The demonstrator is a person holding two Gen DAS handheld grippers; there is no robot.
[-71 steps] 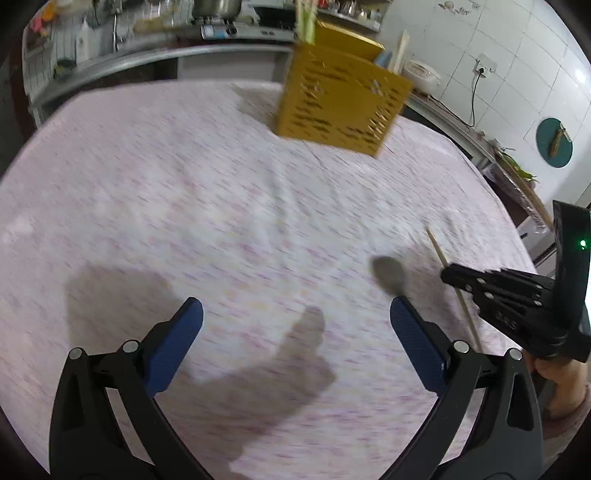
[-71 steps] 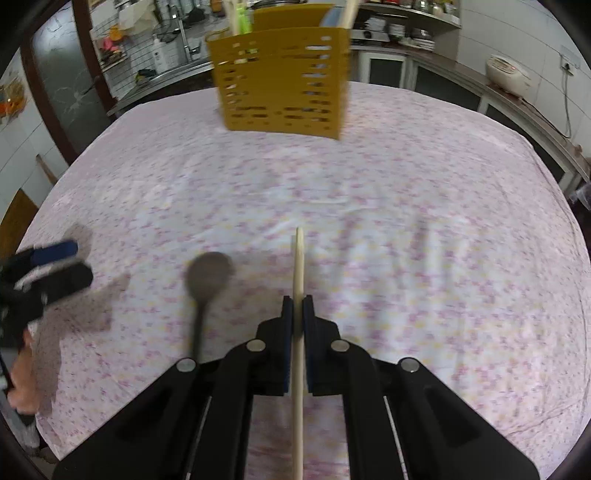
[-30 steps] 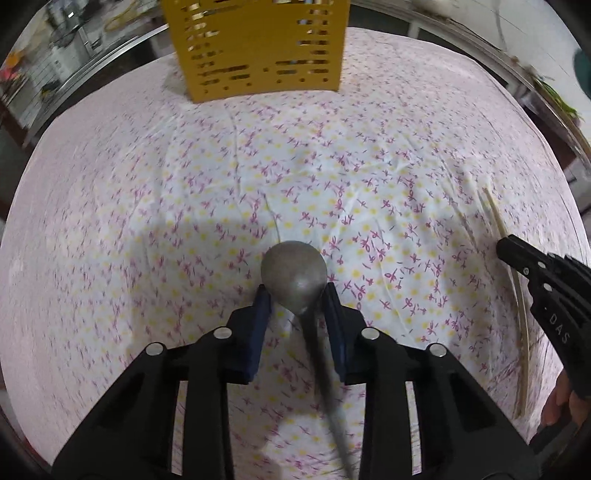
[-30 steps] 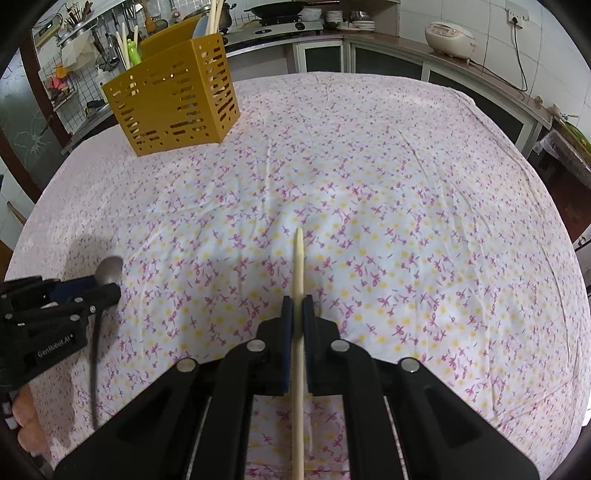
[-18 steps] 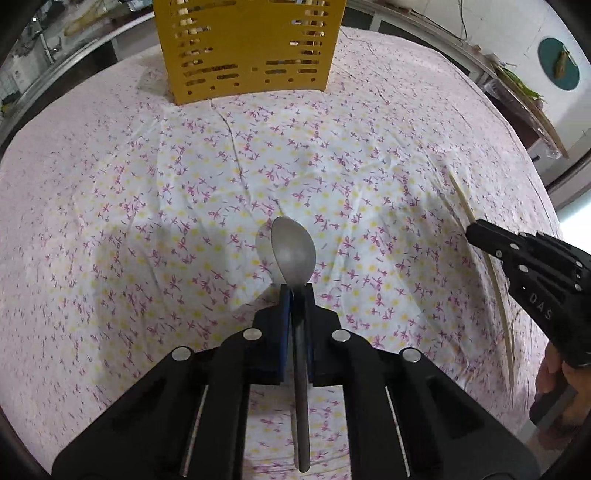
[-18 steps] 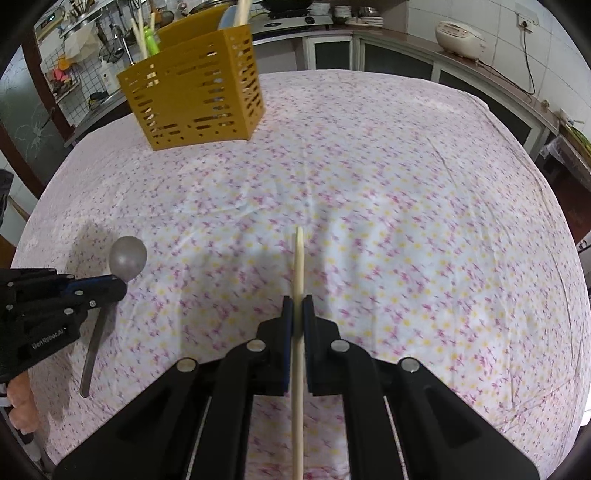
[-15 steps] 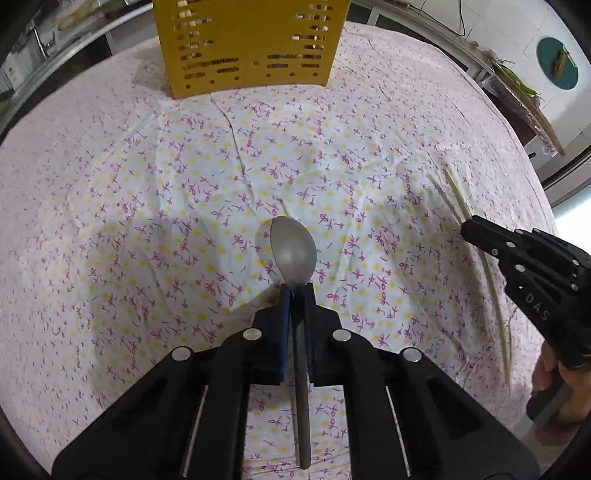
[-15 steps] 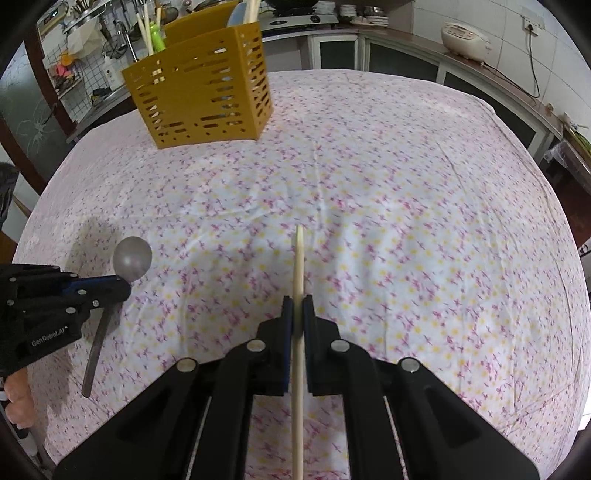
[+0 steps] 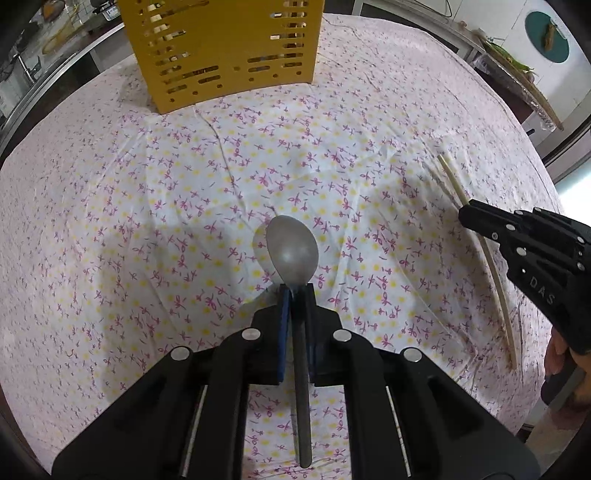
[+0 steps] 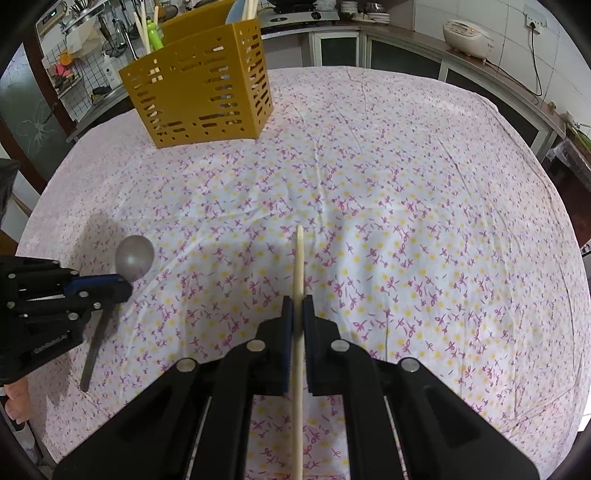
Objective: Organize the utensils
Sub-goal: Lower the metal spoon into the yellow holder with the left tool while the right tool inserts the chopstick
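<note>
My left gripper (image 9: 295,290) is shut on a grey metal spoon (image 9: 292,249), gripped at the neck with the bowl pointing forward, held above the flowered tablecloth. It also shows in the right wrist view (image 10: 122,286) with the spoon (image 10: 133,255). My right gripper (image 10: 297,304) is shut on a pale wooden chopstick (image 10: 300,254) that points forward. In the left wrist view that gripper (image 9: 465,216) and chopstick (image 9: 452,179) are at the right. A yellow slotted utensil holder (image 9: 225,48) stands at the far side, also seen in the right wrist view (image 10: 199,99), with chopsticks and utensils in it.
The table (image 10: 406,166) is covered by a white cloth with purple and yellow flowers. Kitchen counters, a rice cooker (image 10: 466,32) and a dish rack lie beyond the table's far edge. A teal board (image 9: 548,37) hangs on the wall.
My left gripper moved from open to the spoon, closed on it and lifted it. Both grippers have drawn nearer to the yellow holder; the right one keeps the chopstick.
</note>
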